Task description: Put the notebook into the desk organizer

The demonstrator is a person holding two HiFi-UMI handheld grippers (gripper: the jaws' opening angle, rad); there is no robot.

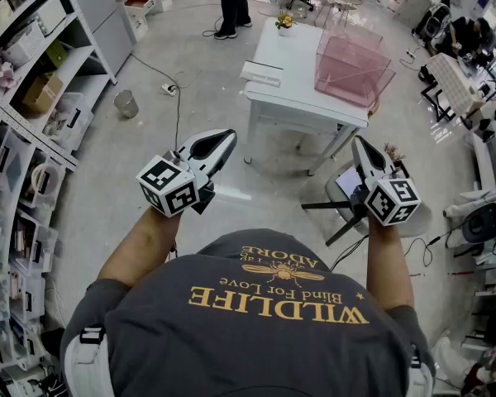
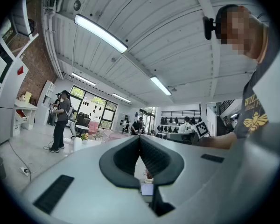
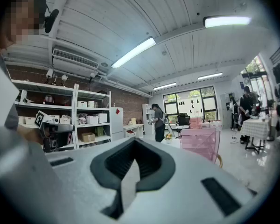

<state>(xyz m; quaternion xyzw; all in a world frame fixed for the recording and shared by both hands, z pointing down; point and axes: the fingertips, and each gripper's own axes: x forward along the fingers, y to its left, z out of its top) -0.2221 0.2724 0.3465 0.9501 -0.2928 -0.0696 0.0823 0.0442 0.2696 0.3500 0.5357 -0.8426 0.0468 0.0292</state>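
Both grippers are raised in the air in front of the person's chest, on the near side of the white surface [image 1: 302, 85] and touching nothing on it.

Left gripper [image 1: 221, 141]: the fingers are closed tip to tip with nothing between them. It sits at left, tilted toward the far right, with its marker cube nearest the person. Its own view looks out level across the room, with the ceiling lights overhead.

Right gripper [image 1: 360, 145]: the fingers are also pressed together at the tips and empty. It sits at right, pointing far, just off the near right corner of the surface.

Notebook [image 1: 261, 74]: white and lying flat on the left edge of the surface, partly overhanging it. It is well apart from both grippers.

Desk organizer [image 1: 351, 63]: a pink see-through box standing on the right part of the surface. It is near the notebook but not touching it, and the notebook is not in it.

A small flower pot [image 1: 285, 23] stands at the far edge of the surface, between the two and beyond them.

Around the scene, open shelving [image 1: 33, 98] packed with boxes runs along the left wall. A small bin [image 1: 126, 103] stands on the floor near the shelving, and a cable [image 1: 175, 98] trails across the floor beside it. A second person [image 1: 231, 7] stands on the far side, only the legs showing in the head view.
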